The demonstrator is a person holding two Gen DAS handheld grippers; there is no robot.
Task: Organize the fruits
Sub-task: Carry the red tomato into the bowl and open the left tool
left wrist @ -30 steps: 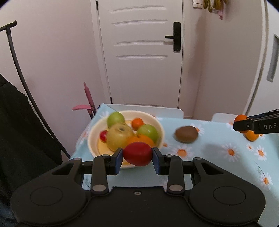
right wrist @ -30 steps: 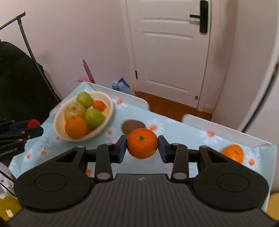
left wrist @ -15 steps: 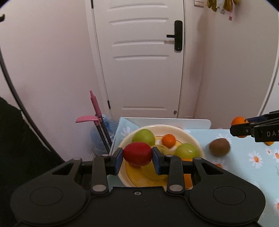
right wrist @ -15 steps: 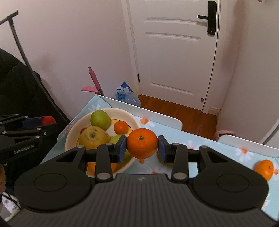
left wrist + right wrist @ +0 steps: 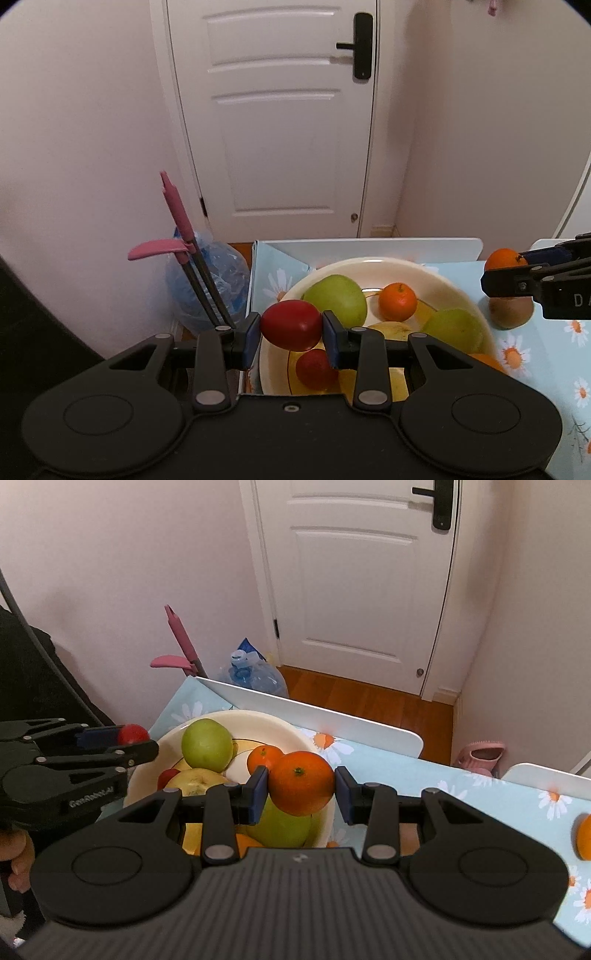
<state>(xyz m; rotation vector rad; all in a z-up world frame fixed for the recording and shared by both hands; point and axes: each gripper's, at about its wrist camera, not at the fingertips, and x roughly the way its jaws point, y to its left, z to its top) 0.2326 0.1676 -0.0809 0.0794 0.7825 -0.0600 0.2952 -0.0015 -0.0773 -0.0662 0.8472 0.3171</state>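
Note:
My left gripper [image 5: 291,332] is shut on a red fruit [image 5: 291,324] and holds it over the near-left rim of the cream bowl [image 5: 373,263]. My right gripper [image 5: 301,792] is shut on an orange [image 5: 301,787] and holds it above the bowl's [image 5: 258,718] right side. The bowl holds green apples [image 5: 334,298], a small orange [image 5: 397,301], a yellow apple [image 5: 194,779] and a small red fruit [image 5: 316,369]. A kiwi [image 5: 511,312] lies on the daisy tablecloth right of the bowl, behind the right gripper [image 5: 509,275].
Another orange [image 5: 584,836] lies at the table's right. The table's left edge drops off beside a water jug [image 5: 210,280] and a pink-handled tool [image 5: 177,214]. A white door [image 5: 273,110] and wood floor [image 5: 369,701] lie beyond. The left gripper [image 5: 122,740] shows at the left in the right wrist view.
Both grippers have moved in toward the bowl with their fruits. The orange now hangs over the bowl's right side, and the red fruit over its left rim.

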